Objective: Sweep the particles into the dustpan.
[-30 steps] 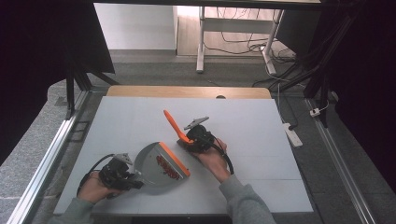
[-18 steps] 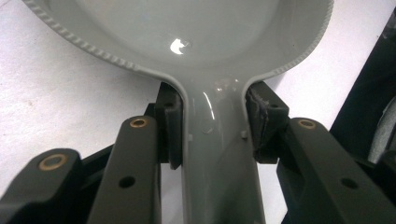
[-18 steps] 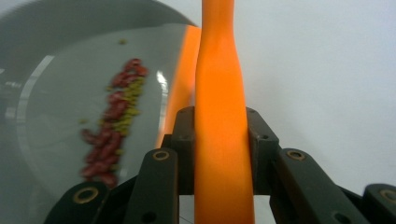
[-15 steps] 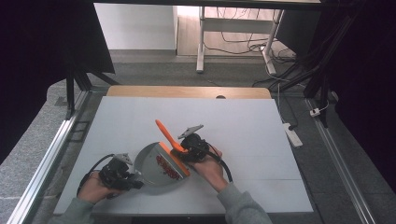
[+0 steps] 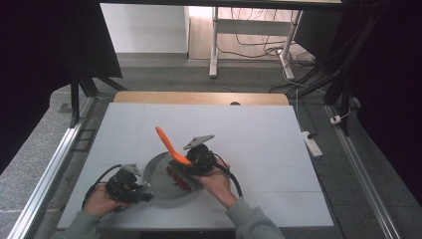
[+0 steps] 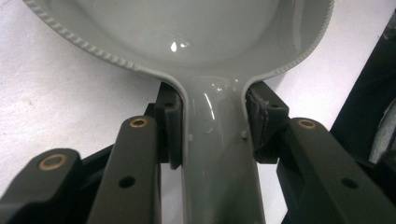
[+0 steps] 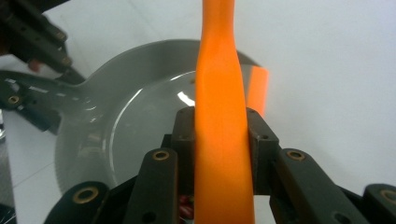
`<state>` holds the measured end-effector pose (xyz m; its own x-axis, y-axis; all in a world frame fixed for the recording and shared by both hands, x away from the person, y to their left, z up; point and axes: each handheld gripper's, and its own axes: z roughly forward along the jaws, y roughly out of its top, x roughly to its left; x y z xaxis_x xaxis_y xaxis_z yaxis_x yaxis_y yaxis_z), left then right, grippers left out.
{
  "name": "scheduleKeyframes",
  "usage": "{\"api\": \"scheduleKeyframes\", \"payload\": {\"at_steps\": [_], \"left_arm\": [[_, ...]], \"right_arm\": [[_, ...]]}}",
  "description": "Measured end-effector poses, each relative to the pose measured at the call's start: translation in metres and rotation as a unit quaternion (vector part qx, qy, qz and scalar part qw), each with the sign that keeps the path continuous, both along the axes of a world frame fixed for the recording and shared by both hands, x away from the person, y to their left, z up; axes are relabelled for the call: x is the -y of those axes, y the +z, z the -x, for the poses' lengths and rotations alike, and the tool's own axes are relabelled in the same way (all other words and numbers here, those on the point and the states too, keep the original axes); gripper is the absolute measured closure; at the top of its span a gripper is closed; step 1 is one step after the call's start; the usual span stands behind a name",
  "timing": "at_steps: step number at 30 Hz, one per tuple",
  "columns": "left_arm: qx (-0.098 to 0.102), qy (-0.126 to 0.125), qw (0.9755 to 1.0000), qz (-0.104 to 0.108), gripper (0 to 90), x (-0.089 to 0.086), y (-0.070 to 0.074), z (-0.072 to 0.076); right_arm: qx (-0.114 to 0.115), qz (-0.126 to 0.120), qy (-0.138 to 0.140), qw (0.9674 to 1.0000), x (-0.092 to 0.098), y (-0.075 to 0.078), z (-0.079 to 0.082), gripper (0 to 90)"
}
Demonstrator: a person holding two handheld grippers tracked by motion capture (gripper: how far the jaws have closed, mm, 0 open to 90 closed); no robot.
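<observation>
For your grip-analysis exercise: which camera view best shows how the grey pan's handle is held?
The left gripper view: the grey pan's handle runs up between the gripper's pads, which press on both its sides. The high view shows the left gripper at the pan's edge, too small for detail. The right gripper view shows the handle far off, at upper left.

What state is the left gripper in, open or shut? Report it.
Shut. In the left gripper view both pads press against the sides of the grey pan's handle, with no gap; the high view shows the left gripper at that handle.
</observation>
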<state>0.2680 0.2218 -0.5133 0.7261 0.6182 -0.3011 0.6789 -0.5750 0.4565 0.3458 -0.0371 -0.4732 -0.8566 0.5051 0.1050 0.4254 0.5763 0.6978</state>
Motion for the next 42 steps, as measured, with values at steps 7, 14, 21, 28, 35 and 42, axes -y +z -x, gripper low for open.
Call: {"api": "scheduleKeyframes", "payload": {"at_steps": [7,14,21,28,35,42], "left_arm": [[0.0,0.0,1.0,0.001,61.7,0.0,0.0,0.0],[0.001,0.001,1.0,0.001,61.6,0.0,-0.001,0.0],[0.005,0.002,1.0,0.004,61.7,0.0,-0.001,0.0],[0.009,0.004,0.9999,0.006,61.7,0.001,-0.002,0.0],[0.016,0.015,0.9997,0.01,61.7,0.001,-0.001,0.001],[0.026,0.028,0.9989,0.025,61.7,0.0,0.002,0.001]], "right_arm": [[0.026,0.014,-0.042,0.9987,0.022,0.008,-0.015,71.0],[0.02,0.004,-0.073,0.9971,0.044,0.01,-0.03,71.0],[0.023,0.001,-0.091,0.9956,0.063,0.013,-0.033,71.0],[0.025,0.001,-0.093,0.9954,0.078,0.013,-0.03,71.0],[0.031,-0.008,-0.082,0.9961,0.091,0.014,-0.024,71.0],[0.049,-0.008,-0.057,0.9971,0.102,0.019,-0.011,71.0]]}}
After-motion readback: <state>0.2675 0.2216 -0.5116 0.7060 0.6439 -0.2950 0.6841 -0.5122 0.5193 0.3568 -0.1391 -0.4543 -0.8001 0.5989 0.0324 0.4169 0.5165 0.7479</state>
